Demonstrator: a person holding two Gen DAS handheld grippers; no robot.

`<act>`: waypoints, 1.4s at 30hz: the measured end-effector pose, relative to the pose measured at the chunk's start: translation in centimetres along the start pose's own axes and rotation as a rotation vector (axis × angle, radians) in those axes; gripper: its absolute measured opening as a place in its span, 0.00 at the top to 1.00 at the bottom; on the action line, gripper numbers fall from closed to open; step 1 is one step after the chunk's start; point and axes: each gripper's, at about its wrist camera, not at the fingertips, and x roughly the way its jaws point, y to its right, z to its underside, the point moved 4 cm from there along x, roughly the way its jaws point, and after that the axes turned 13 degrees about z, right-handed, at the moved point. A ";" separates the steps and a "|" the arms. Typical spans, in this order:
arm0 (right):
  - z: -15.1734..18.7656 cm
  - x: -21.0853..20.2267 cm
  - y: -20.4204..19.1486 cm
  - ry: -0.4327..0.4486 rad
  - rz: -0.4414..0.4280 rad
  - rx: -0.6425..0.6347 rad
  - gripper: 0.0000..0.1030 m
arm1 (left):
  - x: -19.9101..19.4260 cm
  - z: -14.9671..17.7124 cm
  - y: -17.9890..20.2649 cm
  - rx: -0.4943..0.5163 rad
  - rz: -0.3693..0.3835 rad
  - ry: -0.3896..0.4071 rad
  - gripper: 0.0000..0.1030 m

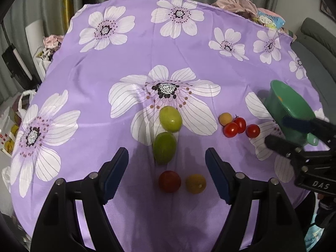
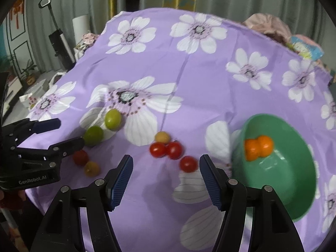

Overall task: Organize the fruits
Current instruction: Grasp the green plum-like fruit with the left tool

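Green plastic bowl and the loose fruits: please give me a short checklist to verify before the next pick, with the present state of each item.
1. Green plastic bowl has room: ok, only two small orange fruits inside.
2. Right hand-held gripper open, holding nothing: ok.
3. Left hand-held gripper open, holding nothing: ok.
4. Nearest round red cherry tomato free to grasp: ok, it lies apart from the other two.
5. Bowl standing flat on the purple flowered cloth: cannot tell, it looks tilted and blurred.
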 end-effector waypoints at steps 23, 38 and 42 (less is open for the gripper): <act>-0.8 4.9 -8.3 -0.075 -0.456 -0.016 0.37 | 1.4 -1.8 -2.5 -0.041 0.237 -0.067 0.48; -1.7 7.8 -10.5 -0.190 -0.547 0.004 0.45 | 5.4 -2.8 -2.5 -0.041 0.259 -0.271 0.58; -2.0 8.1 -10.8 -0.213 -0.569 -0.003 0.47 | 6.0 -2.9 -2.9 -0.073 0.280 -0.310 0.66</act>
